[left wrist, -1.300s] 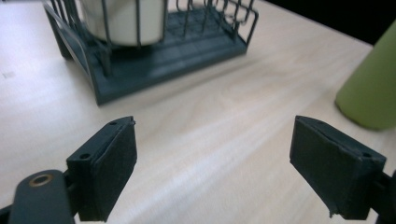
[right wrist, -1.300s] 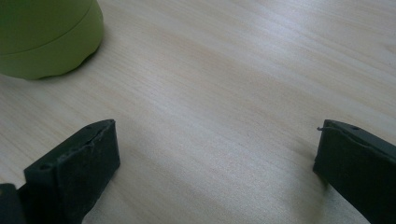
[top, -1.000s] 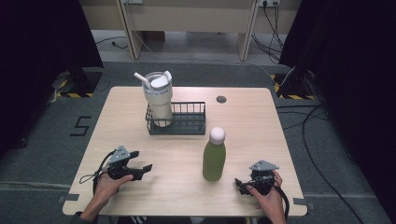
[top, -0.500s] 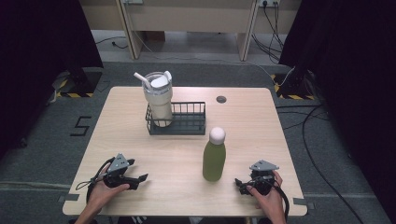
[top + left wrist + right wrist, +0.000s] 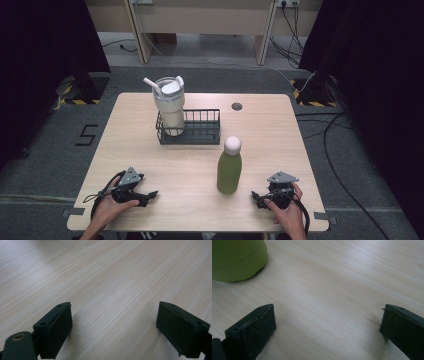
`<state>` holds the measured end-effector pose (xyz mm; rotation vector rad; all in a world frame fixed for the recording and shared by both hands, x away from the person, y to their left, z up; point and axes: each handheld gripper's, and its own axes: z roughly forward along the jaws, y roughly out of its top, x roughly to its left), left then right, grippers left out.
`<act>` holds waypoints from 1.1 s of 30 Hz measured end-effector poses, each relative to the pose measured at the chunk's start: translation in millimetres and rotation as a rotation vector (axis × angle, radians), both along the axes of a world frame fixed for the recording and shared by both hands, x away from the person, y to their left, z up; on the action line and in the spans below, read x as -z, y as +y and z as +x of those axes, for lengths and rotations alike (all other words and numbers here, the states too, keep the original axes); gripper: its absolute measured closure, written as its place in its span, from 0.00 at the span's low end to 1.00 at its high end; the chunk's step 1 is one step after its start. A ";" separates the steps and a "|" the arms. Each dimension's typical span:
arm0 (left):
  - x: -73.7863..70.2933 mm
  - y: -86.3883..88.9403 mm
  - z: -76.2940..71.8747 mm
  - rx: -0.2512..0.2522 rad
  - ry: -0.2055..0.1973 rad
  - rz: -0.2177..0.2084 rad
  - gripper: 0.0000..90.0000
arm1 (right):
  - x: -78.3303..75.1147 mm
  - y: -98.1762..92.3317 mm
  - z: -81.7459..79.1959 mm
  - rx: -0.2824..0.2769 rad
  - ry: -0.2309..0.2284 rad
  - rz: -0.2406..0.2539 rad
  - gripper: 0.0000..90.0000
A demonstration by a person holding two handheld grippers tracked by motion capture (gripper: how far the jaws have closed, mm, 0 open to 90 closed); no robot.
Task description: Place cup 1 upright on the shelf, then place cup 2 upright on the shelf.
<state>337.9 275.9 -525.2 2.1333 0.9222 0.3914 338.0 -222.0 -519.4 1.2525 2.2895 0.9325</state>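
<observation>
A green bottle (image 5: 229, 171) with a white cap stands upright on the wooden table (image 5: 265, 135), right of centre; its base (image 5: 237, 260) fills the upper left of the right gripper view. A white tumbler (image 5: 169, 106) with a lid and straw stands in the left end of a black wire basket (image 5: 200, 129). My left gripper (image 5: 149, 196) rests at the front left of the table, open, with bare wood between its jaws (image 5: 115, 322). My right gripper (image 5: 256, 197) lies at the front right, just right of the bottle, also open and empty (image 5: 327, 325).
A small dark round cap (image 5: 237, 106) sits in the tabletop near the far edge. Dark curtains flank the table and cables (image 5: 345, 130) run over the grey floor at the right. A wooden bench stands behind the table.
My left gripper has slid back toward the table's front edge and a little left. The right gripper, bottle, tumbler and basket have stayed put.
</observation>
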 end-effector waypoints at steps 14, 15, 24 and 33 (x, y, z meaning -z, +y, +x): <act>0.0 -0.3 0.1 0.003 0.000 0.000 0.13 | -0.7 2.6 0.5 -0.018 -0.018 -0.004 0.09; 0.0 -0.2 0.0 0.004 0.001 0.000 0.13 | -1.7 3.5 -0.6 -0.029 -0.029 0.011 0.19; 0.1 -0.3 -0.1 0.003 0.001 -0.001 0.13 | -16.3 6.8 -9.9 -0.049 -0.111 0.028 0.19; 0.1 -0.2 0.0 0.004 0.001 0.000 0.13 | -20.7 16.6 -14.6 -0.115 -0.151 0.042 0.17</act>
